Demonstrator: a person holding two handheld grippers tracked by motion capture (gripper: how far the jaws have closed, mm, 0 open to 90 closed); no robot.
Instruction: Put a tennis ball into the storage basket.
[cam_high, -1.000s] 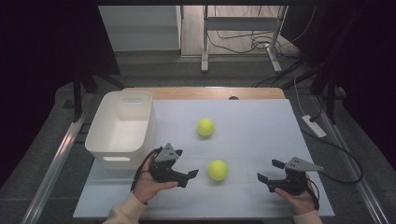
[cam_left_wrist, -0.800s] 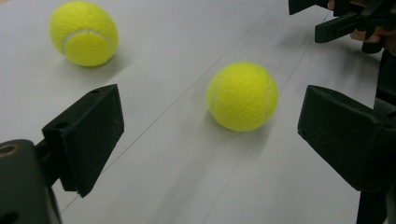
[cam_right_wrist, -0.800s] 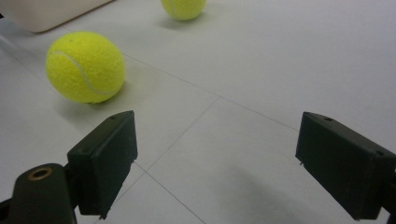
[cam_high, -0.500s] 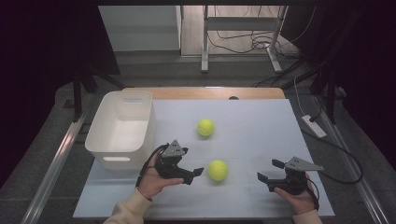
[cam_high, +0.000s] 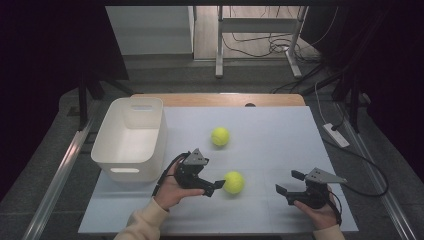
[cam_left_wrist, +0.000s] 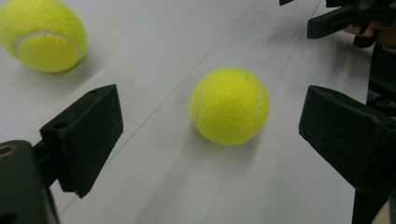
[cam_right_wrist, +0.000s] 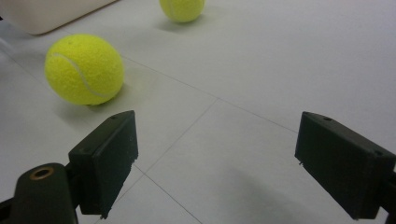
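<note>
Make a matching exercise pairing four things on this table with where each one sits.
Things:
1. white bin
2. near tennis ball
3. far tennis ball
4. right gripper

Places:
A. just in front of the left gripper
B. left edge of the mat
C. lower right of the mat
D. middle of the mat, alone

Pairs: 1-B, 2-A, 3-D, 4-C

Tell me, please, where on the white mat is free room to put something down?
The far right part of the white mat, beyond the right gripper, is bare. So is the near strip between both hands. It is crowded around the near tennis ball, at the left gripper, beside the white bin.
</note>
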